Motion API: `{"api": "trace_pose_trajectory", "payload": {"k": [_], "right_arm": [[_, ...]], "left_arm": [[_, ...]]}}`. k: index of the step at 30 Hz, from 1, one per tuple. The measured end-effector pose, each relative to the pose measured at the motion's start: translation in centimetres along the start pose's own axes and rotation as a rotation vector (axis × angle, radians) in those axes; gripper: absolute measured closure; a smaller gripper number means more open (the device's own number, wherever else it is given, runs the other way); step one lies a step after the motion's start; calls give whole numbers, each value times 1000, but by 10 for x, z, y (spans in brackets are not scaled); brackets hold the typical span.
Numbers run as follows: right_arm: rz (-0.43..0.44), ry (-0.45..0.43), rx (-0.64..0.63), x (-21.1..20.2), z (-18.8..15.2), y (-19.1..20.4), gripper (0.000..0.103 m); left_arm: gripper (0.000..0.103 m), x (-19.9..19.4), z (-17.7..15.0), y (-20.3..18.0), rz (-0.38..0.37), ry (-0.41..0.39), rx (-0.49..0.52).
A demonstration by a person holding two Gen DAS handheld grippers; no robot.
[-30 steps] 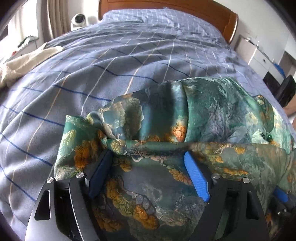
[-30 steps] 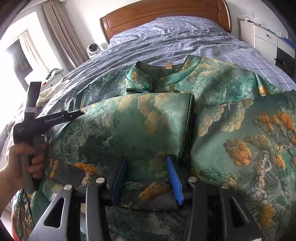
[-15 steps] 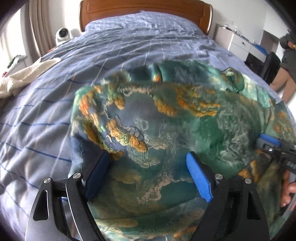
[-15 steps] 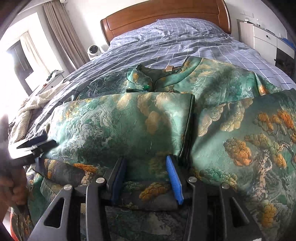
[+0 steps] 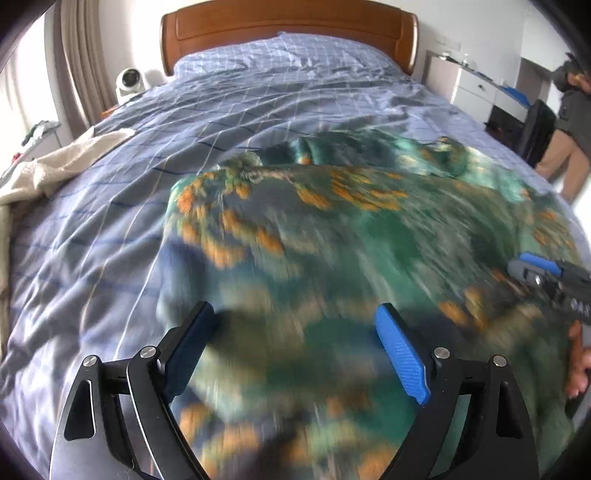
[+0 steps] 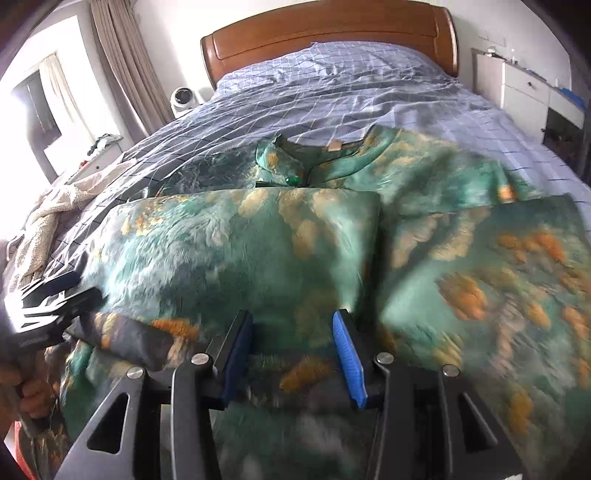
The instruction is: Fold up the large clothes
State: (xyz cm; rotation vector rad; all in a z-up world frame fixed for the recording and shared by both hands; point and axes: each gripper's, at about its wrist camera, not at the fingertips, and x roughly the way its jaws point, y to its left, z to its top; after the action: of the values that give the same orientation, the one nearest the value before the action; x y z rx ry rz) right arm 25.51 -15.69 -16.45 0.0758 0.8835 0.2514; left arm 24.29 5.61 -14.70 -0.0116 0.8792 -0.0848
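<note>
**Robe on the bed, both claws at its near edge**

Your robe (image 6: 280, 251), green with orange and cream print, lay across the checked bed (image 6: 332, 85), its collar toward the headboard (image 6: 332, 33). One panel was folded over the middle, with its edge running just beside your right claw.

Your left claw (image 5: 295, 343) stood wide apart and its jaws were opening. The robe lay blurred under and between them, and neither pad pressed on it. Your right claw (image 6: 293, 347) was about half apart and opening slightly, with a fold of the robe's near edge between the pads; I could not tell for sure whether they gripped it, though the cloth filled the gap.

Only the left view showed a person (image 5: 569, 122) standing at the far right by a white cabinet (image 5: 476, 88), and your right hand (image 5: 576, 354) on its handle at the frame's edge, the right claw's blue tip above it.

Only the right view showed the collar clearly, with its tag and green button (image 6: 293, 180), and a bright window (image 6: 37, 110) on the left. There your left claw appeared as a dark shape at the robe's left edge.

Both views caught the fan (image 5: 129, 79) by the headboard and a cream cloth (image 5: 62, 162) at the bed's left side.
</note>
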Motion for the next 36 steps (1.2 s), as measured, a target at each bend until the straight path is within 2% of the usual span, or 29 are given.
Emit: {"api": "trace_pose_trajectory", "payload": {"k": [1,4,6,9,11,12,13,14,17,23,36], "right_arm": [[-18,-2,13,-16,-5,0,53],[29,-7,37,-57,-26,-7,51],[3,22,26,-81,-49,-10,51],[-15,100,31,-114,-100,-12,50],[-16,128,39,-118,-134,-12,42],[-22,119,30,-116,-150,-12,41],[-32,63,7,-118,-160,-10,41],[-45,25,-11,-119,-165,-8,41],[-94,-8,-43,-112,-166,-1,39],[-75,-92,-33,-107,-174,-5,37],[-108,-103,-51,-106,-177,0,37]], "left_arm": [[12,-9,-7,0,-18,5,-1],[12,-42,-38,-2,-45,15,14],[10,-61,-66,-5,-46,29,18],[5,-73,-102,-12,-55,38,18],[1,-68,-124,-17,-38,40,22],[1,-62,-135,-19,-13,20,28],[1,-63,-139,-21,1,-12,32],[1,-63,-142,-24,18,-43,38],[1,-60,-137,-25,25,-35,30],[1,-56,-135,-25,21,-34,31],[1,-60,-144,-28,28,-43,36]]}}
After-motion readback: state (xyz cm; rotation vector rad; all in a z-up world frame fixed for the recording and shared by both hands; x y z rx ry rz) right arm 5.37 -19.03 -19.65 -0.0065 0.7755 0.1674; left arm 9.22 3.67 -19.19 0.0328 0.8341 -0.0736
